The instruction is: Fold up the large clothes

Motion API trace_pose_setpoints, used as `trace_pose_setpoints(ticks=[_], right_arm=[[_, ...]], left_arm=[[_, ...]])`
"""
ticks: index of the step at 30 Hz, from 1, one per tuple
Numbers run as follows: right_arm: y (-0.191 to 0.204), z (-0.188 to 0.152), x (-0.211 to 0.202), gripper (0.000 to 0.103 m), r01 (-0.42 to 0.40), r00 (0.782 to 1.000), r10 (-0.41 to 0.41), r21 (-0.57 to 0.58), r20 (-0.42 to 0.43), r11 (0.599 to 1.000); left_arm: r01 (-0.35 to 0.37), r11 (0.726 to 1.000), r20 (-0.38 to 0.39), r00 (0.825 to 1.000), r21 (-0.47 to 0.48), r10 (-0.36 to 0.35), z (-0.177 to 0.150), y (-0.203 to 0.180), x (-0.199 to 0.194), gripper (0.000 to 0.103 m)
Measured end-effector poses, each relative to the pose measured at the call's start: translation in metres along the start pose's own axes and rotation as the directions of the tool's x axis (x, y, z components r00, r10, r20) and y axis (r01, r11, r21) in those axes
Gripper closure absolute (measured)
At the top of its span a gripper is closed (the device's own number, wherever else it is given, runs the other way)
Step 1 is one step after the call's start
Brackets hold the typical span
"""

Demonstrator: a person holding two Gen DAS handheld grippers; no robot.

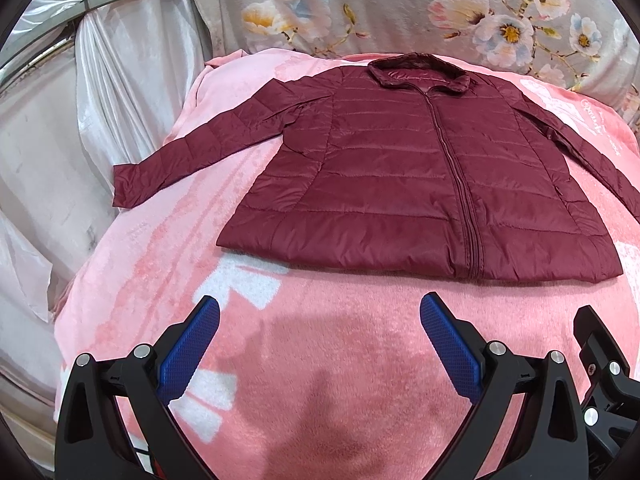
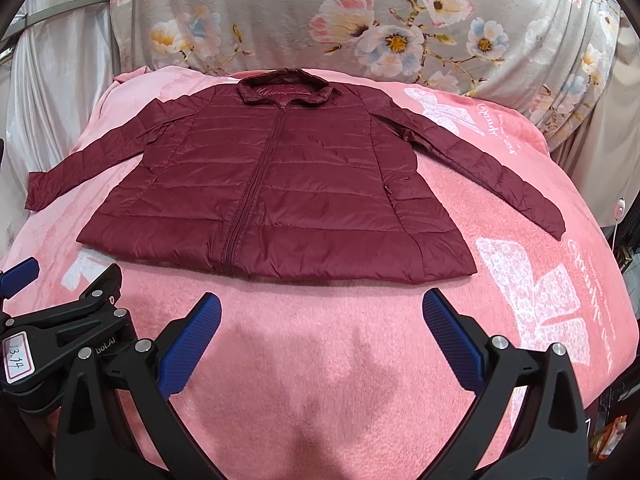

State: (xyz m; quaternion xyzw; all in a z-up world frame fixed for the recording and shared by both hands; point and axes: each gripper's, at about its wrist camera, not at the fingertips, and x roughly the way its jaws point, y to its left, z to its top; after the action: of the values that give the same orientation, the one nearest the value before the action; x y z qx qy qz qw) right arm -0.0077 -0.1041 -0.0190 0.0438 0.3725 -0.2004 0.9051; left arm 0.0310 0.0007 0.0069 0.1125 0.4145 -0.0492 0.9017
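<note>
A dark red quilted jacket [image 1: 400, 168] lies flat and zipped on a pink blanket [image 1: 320, 360], collar at the far end, both sleeves spread out to the sides. It also shows in the right wrist view [image 2: 280, 184]. My left gripper [image 1: 320, 312] is open and empty, hovering over the blanket short of the jacket's hem. My right gripper [image 2: 322, 312] is open and empty, also short of the hem. The left gripper's body [image 2: 60, 320] shows at the left of the right wrist view.
The pink blanket [image 2: 320, 380] covers a bed. A grey floral cushion [image 2: 360, 20] stands behind the jacket's collar. White satin drapes [image 1: 100, 100] hang at the left. The bed's edge drops off at the right [image 2: 616, 280].
</note>
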Motion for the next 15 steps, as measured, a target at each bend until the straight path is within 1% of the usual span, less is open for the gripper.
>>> trace_pose_setpoints(ticks=[5, 15], right_arm=[[0.001, 0.003, -0.001, 0.005, -0.005, 1.0, 0.005, -0.005, 0.005, 1.0], [-0.002, 0.01, 0.0, 0.005, -0.012, 1.0, 0.012, 0.002, 0.003, 1.0]], left_arm=[[-0.007, 1.0, -0.002, 1.0, 0.013, 0.007, 0.005, -0.002, -0.001, 0.005], [-0.005, 1.0, -0.003, 1.0, 0.007, 0.005, 0.014, -0.003, -0.003, 0.005]])
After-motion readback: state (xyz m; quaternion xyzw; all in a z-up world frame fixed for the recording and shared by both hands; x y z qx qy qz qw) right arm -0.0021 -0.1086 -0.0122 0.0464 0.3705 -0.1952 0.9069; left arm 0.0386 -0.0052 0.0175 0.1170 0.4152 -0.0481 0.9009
